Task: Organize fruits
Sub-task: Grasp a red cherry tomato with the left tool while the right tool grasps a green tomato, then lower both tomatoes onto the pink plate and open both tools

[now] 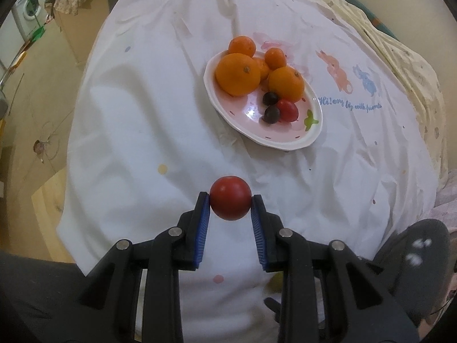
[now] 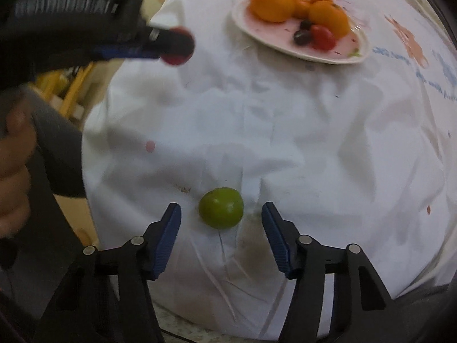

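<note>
Ribbed blue left tongs (image 1: 230, 198) pinching round red tomato (image 1: 230, 201), wrinkled white cloth (image 1: 142, 114)

Even, soft indoor light is seen. Strong fisheye bending and dark vignetting are shown at edges; the right wrist view is motion-blurred.

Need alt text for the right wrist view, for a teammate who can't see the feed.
The open right gripper frames a green fruit lying on the white cloth, fingers not touching it. Upper left, the left gripper holds a red fruit; a pink plate of oranges and small fruits sits beyond.
</note>
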